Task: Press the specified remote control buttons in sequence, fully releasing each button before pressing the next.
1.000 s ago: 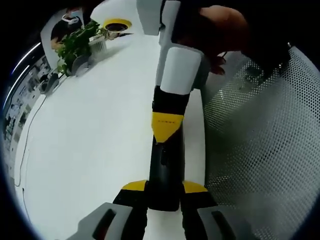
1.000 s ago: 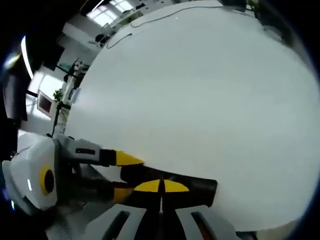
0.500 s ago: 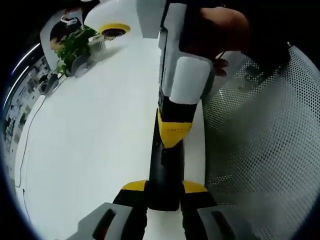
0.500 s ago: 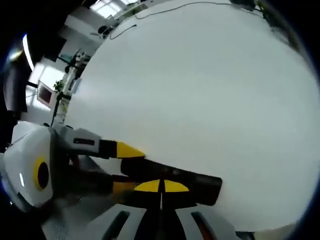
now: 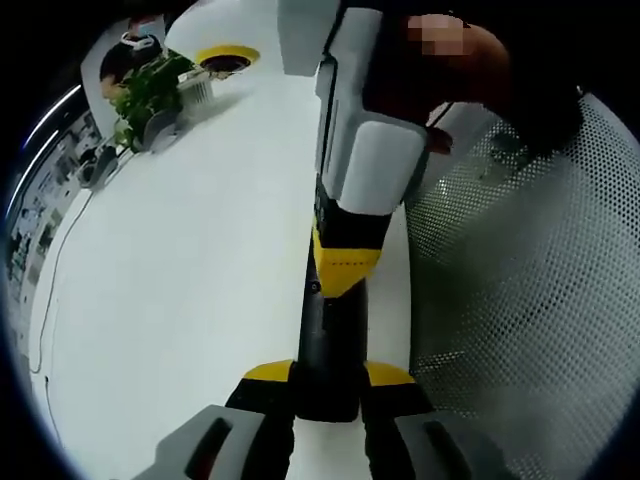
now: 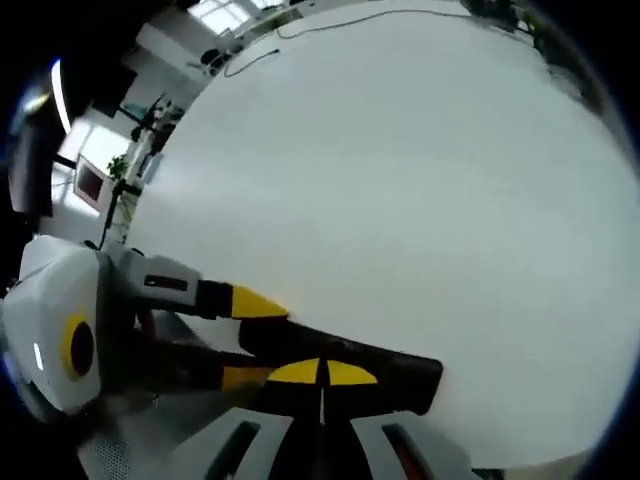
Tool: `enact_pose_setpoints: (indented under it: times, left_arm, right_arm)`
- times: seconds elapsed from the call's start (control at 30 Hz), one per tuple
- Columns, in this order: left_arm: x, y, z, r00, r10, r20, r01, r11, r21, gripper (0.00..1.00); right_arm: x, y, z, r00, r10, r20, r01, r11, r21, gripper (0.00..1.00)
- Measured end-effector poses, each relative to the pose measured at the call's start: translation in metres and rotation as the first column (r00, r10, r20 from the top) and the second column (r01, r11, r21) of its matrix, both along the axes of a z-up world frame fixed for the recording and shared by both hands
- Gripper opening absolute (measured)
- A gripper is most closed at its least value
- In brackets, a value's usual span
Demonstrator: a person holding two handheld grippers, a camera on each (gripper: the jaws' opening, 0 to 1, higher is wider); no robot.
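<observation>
**Remote held and pressed on the worktop**

Left gripper view: the left tongs (image 5: 328, 385) are clamping the near end of the black remote (image 5: 330, 350), its long axis running straight away along the jaws over the white worktop (image 5: 180, 260). The right tongs (image 5: 345, 270), closed, are touching its top.

Right gripper view: the right tongs (image 6: 320, 374), yellow tips together, are resting on the remote (image 6: 400, 365), which is lying crosswise; the left tongs (image 6: 245, 335) are gripping its left end.

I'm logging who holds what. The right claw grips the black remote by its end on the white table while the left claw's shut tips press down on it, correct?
Reversed: in the left gripper view the left claw grips the black remote on the white table, and the right claw presses it, tips shut.
</observation>
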State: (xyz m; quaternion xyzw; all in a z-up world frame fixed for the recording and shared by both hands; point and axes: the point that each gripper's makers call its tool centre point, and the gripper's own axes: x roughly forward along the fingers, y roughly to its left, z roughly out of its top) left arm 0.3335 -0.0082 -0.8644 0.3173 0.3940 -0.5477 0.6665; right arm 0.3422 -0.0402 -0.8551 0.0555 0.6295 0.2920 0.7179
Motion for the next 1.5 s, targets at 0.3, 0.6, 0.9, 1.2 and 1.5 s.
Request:
enact_pose_setpoints:
  times: [0.3,0.6,0.9,1.2,1.5]
  left_arm:
    - [0.0,0.0,0.0,1.0,-0.007,0.002,0.007,1.0,0.004,0.25]
    - [0.001,0.0,0.0,1.0,-0.013,0.003,0.013,1.0,0.002,0.25]
    - [0.001,0.0,0.0,1.0,-0.017,0.002,0.017,1.0,0.002,0.25]
    - [0.001,0.0,0.0,1.0,-0.018,0.002,0.018,1.0,0.005,0.25]
    - [0.0,-0.001,0.0,1.0,-0.02,0.0,0.02,1.0,0.009,0.25]
  right_arm:
    - [0.001,0.0,0.0,1.0,-0.021,-0.02,0.022,0.999,0.028,0.0]
    - [-0.001,0.001,0.001,0.999,-0.028,-0.039,0.03,0.999,0.044,0.0]
    - [-0.007,0.001,0.0,0.999,0.015,-0.049,-0.014,1.0,0.012,0.0]
    - [-0.015,0.001,-0.002,0.997,0.054,-0.063,-0.054,0.999,-0.005,0.0]
    - [-0.032,-0.017,-0.022,0.98,0.151,-0.129,-0.172,0.971,-0.166,0.0]
